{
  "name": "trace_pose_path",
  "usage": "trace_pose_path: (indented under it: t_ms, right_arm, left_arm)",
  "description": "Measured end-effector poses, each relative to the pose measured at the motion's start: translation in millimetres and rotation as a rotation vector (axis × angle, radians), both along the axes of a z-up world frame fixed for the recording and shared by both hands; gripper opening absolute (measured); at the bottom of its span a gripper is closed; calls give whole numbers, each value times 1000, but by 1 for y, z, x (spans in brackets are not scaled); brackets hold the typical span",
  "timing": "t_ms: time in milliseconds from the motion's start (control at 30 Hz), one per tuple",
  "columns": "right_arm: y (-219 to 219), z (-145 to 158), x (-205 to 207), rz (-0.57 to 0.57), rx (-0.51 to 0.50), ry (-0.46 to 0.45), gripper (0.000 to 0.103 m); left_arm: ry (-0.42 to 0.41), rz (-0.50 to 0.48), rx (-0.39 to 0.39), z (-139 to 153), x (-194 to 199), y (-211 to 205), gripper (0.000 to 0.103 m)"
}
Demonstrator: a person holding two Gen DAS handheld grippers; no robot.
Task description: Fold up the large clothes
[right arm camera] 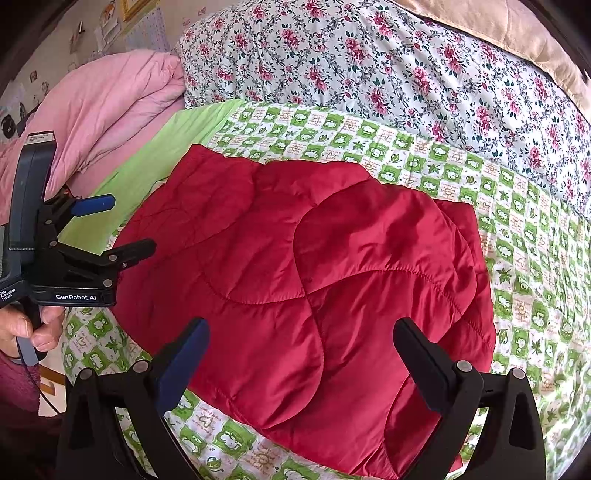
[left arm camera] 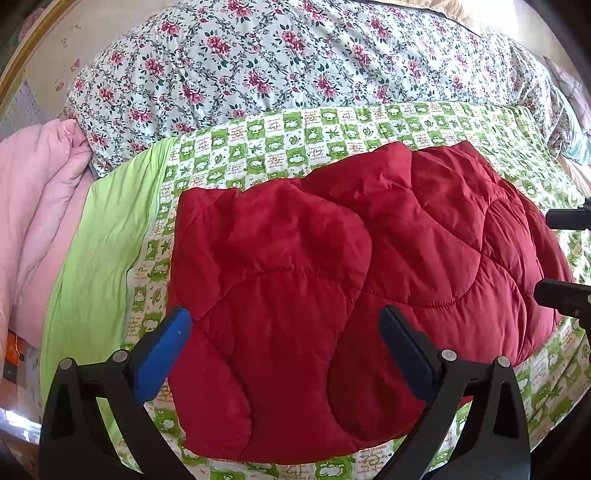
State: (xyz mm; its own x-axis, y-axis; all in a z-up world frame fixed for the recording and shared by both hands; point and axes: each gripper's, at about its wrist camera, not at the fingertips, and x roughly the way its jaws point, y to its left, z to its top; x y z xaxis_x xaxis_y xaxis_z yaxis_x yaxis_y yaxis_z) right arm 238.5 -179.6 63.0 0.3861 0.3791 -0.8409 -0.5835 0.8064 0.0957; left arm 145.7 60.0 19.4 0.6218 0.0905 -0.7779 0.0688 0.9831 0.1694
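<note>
A red quilted padded garment (left arm camera: 351, 258) (right arm camera: 295, 277) lies in a folded bundle on the green-and-white patterned sheet (left arm camera: 332, 125) (right arm camera: 517, 229). My left gripper (left arm camera: 284, 314) hovers over its near left part, open, blue pads spread wide with nothing between them. In the right wrist view the left gripper (right arm camera: 125, 225) sits at the bundle's left edge, held by a hand (right arm camera: 29, 325). My right gripper (right arm camera: 301, 325) hangs open above the garment's near right part, empty. It also shows at the far right of the left wrist view, the right gripper (left arm camera: 565, 254) open beside the bundle.
A floral quilt (left arm camera: 277, 66) (right arm camera: 406, 66) is piled behind the sheet. A pink comforter (left arm camera: 37, 206) (right arm camera: 103, 103) lies at the left, next to a plain lime-green strip (left arm camera: 99, 258). A beige blanket (right arm camera: 517, 33) sits at the far right corner.
</note>
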Motion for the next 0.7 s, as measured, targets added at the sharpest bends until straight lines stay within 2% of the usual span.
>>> trace_pose_path:
  t_ms: [700]
  right_arm:
    - [3,5,-1,9,-5,-11,101]
  left_arm:
    - [-2,-5,-1,2,0,-1,102]
